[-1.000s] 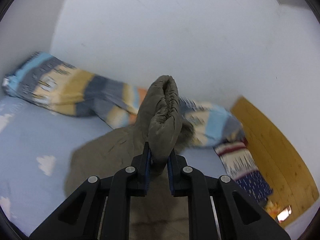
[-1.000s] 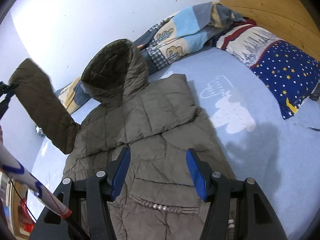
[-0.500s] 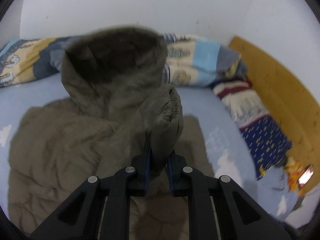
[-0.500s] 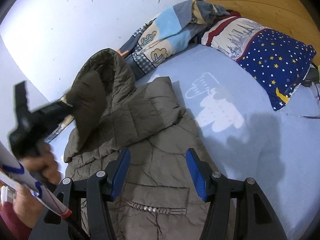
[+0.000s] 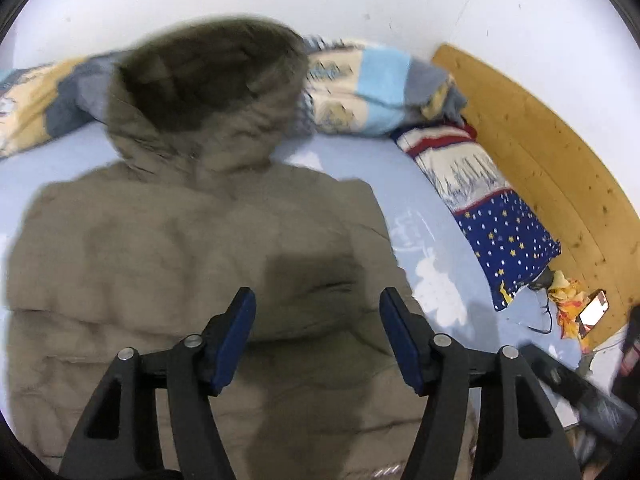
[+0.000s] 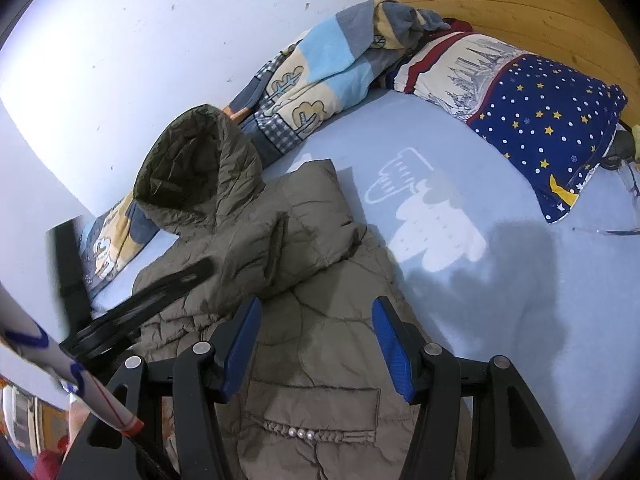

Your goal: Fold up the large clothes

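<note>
From the left wrist, our left gripper (image 5: 316,336) is opening with nothing between its jaws, over the blurred coat (image 5: 160,264) lying on the bed (image 5: 420,208).

From the right wrist, our right gripper (image 6: 316,346) gapes empty; quilted stitching and pearl trim (image 6: 300,433) show.

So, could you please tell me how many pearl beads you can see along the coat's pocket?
3. The pearl beads sit side by side in a short row along the top edge of the coat pocket, between the right gripper's arms. More may be hidden elsewhere.
</note>
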Demonstrator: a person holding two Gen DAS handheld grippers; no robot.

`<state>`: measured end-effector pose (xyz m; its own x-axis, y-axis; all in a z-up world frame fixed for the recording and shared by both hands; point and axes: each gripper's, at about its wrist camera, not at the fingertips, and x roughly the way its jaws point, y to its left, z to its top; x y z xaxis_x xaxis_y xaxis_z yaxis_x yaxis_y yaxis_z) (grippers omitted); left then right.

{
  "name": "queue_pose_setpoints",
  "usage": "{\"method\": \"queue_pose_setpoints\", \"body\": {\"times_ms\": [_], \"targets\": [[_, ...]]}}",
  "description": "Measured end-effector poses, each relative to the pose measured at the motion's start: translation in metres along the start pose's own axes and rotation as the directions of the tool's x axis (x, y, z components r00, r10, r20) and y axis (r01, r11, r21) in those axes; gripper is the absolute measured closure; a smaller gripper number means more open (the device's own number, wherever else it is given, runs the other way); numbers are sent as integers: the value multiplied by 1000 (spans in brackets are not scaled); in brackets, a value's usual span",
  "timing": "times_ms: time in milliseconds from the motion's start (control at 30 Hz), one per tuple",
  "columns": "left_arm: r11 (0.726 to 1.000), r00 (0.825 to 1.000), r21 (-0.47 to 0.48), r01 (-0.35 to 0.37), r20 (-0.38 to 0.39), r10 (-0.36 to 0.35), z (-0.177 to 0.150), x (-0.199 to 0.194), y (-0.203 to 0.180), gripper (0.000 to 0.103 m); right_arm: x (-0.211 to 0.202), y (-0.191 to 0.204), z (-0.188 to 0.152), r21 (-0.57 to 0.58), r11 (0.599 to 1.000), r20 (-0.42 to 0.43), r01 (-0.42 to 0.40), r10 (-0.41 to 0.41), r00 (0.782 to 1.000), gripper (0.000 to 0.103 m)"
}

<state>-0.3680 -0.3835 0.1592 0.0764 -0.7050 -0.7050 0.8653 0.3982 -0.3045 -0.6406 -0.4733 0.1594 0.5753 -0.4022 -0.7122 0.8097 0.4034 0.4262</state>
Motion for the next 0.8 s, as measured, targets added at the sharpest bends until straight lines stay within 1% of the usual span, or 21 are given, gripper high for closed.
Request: {"method": "queue_pose_setpoints", "body": {"times_ms": [33,67,133,167,200,233,300,333,367,400,433,500,533,633,700,733,767,800], "targets": [[999,999,1,-42,10,41,0,-12,10,34,3,-1,2,10,1000,1,-4,4,1000,41],[995,995,4,-101,20,101,-3,-26,24,34,7,-1,2,18,1000,-2,-16,16,1000,41],[976,976,17,-218,28,217,-12,-49,51,34,17,-1,3,38,998,-16,-53,54,998,41],[958,958,16,-286,40,286,-18,-61,68,34,25,-1,3,59,995,-32,-85,87,996,41],[949,948,0,-315,45,315,-23,-69,80,33,32,-1,3,74,992,-45,-105,108,993,41],[943,942,-33,-331,46,332,-29,-78,99,32,42,-1,2,100,986,-63,-133,139,988,41],[940,942,-106,-324,50,331,-41,-87,131,32,61,1,0,137,978,-91,-160,174,981,41],[935,939,-131,-330,51,339,-45,-87,143,32,72,4,-1,152,971,-104,-183,200,974,42],[924,931,-160,-348,55,360,-51,-86,157,32,83,7,-1,166,965,-114,-204,224,968,43],[914,925,-182,-362,52,376,-54,-85,166,32,89,8,-2,172,963,-117,-209,230,966,43],[906,923,-207,-368,36,383,-54,-80,177,32,98,11,-2,177,960,-121,-218,241,963,43],[903,931,-244,-353,7,366,-54,-74,190,32,115,15,-3,188,953,-148,-240,269,952,43],[905,933,-247,-346,12,360,-53,-74,191,32,125,17,-4,197,952,-158,-234,267,951,43],[915,935,-223,-337,30,352,-46,-71,189,32,146,21,-3,202,956,-156,-215,248,956,44],[917,938,-220,-332,27,346,-42,-67,189,32,161,23,-1,207,954,-166,-218,254,953,51],[918,938,-219,-332,24,345,-40,-62,186,32,167,25,-1,199,954,-170,-224,259,951,62],[918,938,-215,-334,21,346,-40,-58,186,32,171,26,0,183,958,-173,-221,253,952,79],[918,937,-210,-337,17,348,-39,-56,186,32,174,29,2,154,966,-174,-208,233,957,79]]}}
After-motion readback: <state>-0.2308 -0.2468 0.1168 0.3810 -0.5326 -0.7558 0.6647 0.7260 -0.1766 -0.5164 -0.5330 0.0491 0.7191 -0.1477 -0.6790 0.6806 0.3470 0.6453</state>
